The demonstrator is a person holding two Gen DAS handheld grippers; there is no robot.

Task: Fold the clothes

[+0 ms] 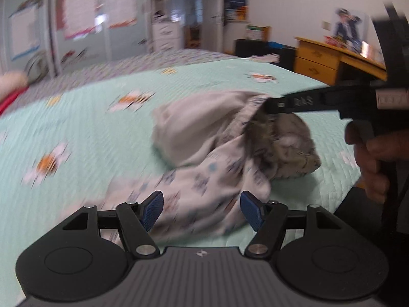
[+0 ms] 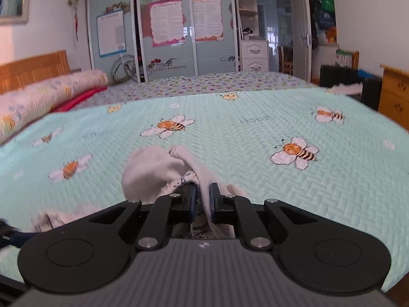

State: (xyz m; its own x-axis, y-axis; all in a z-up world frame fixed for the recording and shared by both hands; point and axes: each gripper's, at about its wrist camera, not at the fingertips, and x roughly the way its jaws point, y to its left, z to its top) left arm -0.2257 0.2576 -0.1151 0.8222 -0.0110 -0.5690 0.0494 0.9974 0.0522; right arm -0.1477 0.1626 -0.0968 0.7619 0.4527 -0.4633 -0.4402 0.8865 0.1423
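A crumpled white garment [image 1: 204, 148] with small blue prints lies on the mint bee-patterned bedspread [image 1: 89, 128]; a grey-green patterned piece [image 1: 288, 140] is bunched at its right. My left gripper [image 1: 202, 209] hangs open just above the garment's near end, its blue pads [image 1: 153, 209] touching nothing. In the left wrist view my right gripper [image 1: 268, 107] reaches in from the right, held by a hand [image 1: 375, 158], its tip at the garment's top edge. In the right wrist view my right gripper [image 2: 203, 199] is shut on a fold of the white garment [image 2: 158, 168].
A rolled quilt [image 2: 46, 97] and wooden headboard [image 2: 33, 69] lie at the left. A yellow wooden dresser [image 1: 332, 61] stands beyond the bed's right edge. Wardrobe doors [image 2: 166, 38] with posters fill the far wall. A white cloth [image 2: 345, 88] sits at the far right bed corner.
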